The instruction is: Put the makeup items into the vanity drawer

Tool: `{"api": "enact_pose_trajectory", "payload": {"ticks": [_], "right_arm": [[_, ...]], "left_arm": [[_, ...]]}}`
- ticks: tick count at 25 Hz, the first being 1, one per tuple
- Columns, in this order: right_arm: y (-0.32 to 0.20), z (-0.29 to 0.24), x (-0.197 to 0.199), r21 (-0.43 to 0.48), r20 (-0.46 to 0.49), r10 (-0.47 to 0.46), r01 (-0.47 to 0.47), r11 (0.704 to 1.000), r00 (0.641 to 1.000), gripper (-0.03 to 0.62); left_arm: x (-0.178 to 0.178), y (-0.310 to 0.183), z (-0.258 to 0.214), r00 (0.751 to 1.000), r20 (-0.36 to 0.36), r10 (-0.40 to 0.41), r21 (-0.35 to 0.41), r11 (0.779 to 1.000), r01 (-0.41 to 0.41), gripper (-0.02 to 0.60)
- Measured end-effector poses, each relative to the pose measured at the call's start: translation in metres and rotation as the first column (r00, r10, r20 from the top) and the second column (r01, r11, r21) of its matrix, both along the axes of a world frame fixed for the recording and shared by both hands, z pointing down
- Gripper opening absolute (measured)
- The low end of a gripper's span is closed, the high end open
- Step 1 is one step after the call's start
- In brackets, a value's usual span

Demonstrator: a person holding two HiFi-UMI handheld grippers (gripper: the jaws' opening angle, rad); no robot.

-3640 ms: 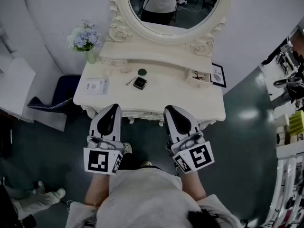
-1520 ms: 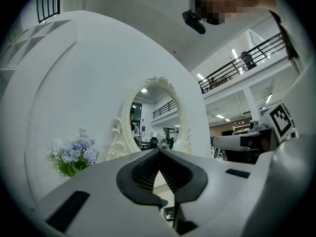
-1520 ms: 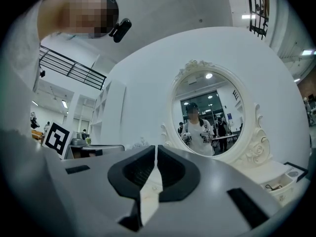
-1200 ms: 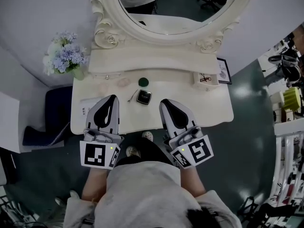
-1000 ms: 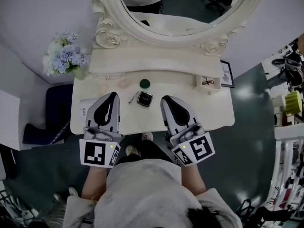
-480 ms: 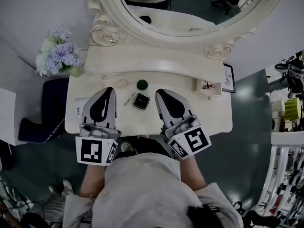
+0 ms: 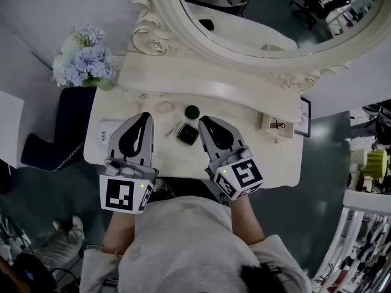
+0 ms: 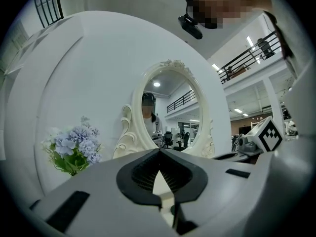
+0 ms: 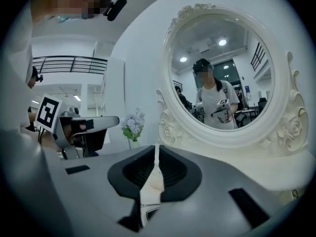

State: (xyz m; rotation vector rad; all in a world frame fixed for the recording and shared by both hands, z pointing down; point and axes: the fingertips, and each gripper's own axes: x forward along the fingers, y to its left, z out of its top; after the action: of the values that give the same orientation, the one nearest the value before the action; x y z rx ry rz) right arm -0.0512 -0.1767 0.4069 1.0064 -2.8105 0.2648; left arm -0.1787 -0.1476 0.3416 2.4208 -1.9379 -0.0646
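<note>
Gap between your left gripper and right gripper taken by black compact; green jar just behind it. Right of your right gripper, table bare up to small box. Flowers block back-left corner. Raised shelf and mirror close off back.

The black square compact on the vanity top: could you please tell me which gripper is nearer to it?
Right. The right gripper has its tip just to the right of the compact; the left gripper is farther off on its left.
</note>
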Motion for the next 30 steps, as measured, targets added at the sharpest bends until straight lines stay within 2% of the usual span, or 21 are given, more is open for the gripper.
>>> {"api": "enact_pose_trajectory", "payload": {"ticks": [10, 24, 27, 30], "right_arm": [[-0.009, 0.052, -0.035, -0.112, -0.121, -0.138, 0.124, 0.986, 0.983, 0.029], [-0.029, 0.116, -0.064, -0.242, -0.201, -0.215, 0.164, 0.956, 0.956, 0.031], [-0.031, 0.130, -0.070, -0.270, -0.224, -0.245, 0.181, 0.946, 0.943, 0.082], [-0.031, 0.142, -0.077, -0.294, -0.236, -0.269, 0.196, 0.936, 0.934, 0.094]], "left_arm": [[-0.024, 0.006, 0.008, 0.995, -0.007, -0.101, -0.026, 0.995, 0.100, 0.014], [-0.048, 0.022, 0.021, 0.973, -0.005, -0.230, -0.062, 0.971, 0.229, 0.014], [-0.052, 0.026, 0.024, 0.966, -0.003, -0.257, -0.074, 0.964, 0.256, 0.014], [-0.056, 0.030, 0.027, 0.960, 0.002, -0.279, -0.086, 0.957, 0.278, 0.014]]}}
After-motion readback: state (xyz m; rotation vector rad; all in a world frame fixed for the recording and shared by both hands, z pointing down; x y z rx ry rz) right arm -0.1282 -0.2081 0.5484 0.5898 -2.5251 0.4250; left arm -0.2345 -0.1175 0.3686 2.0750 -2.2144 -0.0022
